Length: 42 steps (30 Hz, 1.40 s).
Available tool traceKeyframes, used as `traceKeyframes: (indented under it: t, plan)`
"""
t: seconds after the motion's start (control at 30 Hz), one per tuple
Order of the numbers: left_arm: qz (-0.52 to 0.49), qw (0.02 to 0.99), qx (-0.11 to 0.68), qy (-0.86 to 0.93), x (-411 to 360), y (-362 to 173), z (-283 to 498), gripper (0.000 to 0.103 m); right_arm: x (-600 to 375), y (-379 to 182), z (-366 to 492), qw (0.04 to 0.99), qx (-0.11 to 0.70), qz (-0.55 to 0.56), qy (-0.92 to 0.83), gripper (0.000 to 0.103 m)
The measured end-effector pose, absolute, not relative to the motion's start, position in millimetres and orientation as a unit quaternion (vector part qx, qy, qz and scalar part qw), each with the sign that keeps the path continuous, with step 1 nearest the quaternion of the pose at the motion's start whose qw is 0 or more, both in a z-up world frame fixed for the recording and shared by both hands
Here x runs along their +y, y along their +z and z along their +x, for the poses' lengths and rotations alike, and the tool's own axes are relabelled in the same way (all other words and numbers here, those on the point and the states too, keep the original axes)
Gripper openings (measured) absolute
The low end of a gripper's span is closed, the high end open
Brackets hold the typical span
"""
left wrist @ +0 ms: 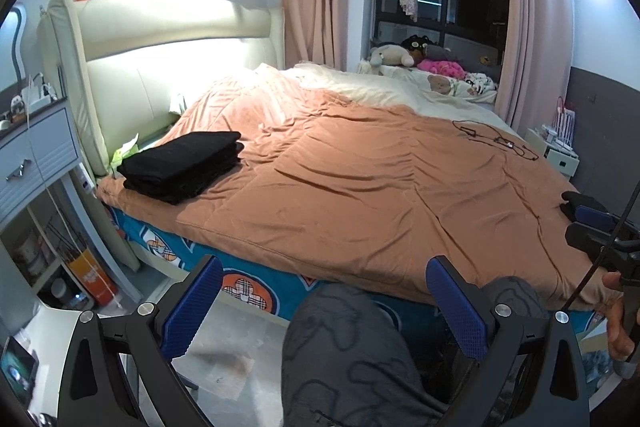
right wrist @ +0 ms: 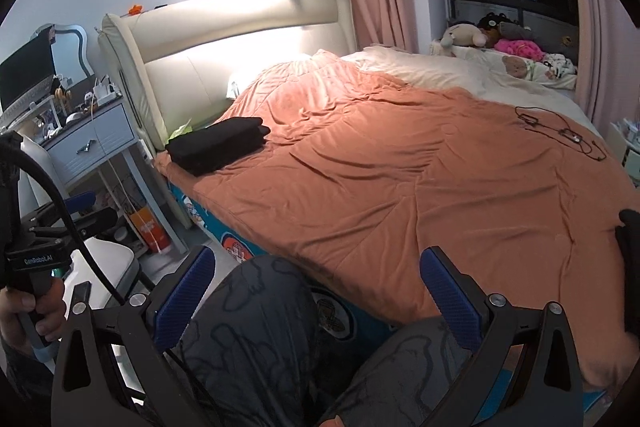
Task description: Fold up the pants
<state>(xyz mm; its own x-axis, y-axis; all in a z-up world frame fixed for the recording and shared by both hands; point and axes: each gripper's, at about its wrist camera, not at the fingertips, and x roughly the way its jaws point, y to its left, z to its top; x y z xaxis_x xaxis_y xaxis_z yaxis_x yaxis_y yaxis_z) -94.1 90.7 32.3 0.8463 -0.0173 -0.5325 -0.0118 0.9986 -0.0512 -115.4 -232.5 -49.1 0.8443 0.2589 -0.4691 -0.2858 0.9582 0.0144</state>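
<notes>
Black pants (left wrist: 184, 165) lie folded in a neat stack at the near left corner of the bed, on the orange quilt (left wrist: 360, 187); they also show in the right wrist view (right wrist: 218, 145). My left gripper (left wrist: 324, 307) is open and empty, held off the bed's near edge over the person's knee. My right gripper (right wrist: 318, 299) is open and empty, also off the near edge above the person's legs. Both are well clear of the pants. The right gripper also appears at the right edge of the left wrist view (left wrist: 592, 223).
A black cable (left wrist: 496, 141) lies on the quilt at the far right. Stuffed toys (left wrist: 420, 57) sit by the window. A blue nightstand (left wrist: 36, 155) stands left of the bed, with a white chair (right wrist: 104, 259) below. A cream headboard (left wrist: 160, 59) backs the bed.
</notes>
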Motion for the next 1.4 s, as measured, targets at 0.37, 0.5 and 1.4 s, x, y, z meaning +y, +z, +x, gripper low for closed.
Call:
traceKeyframes:
  t: [0.37, 0.5, 1.4]
  plan:
    - [-0.013, 0.972, 0.235, 0.001, 77, 40, -123, 0.102, -241, -60, -149, 0.967, 0.216, -0.016, 0.132, 0.103]
    - [-0.015, 0.974, 0.227, 0.0, 76, 43, -127, 0.103, -239, -63, -159, 0.97, 0.206, -0.02, 0.127, 0.103]
    - [-0.025, 0.975, 0.222, 0.006, 75, 45, -137, 0.102, -238, -66, -167, 0.972, 0.2, -0.023, 0.123, 0.103]
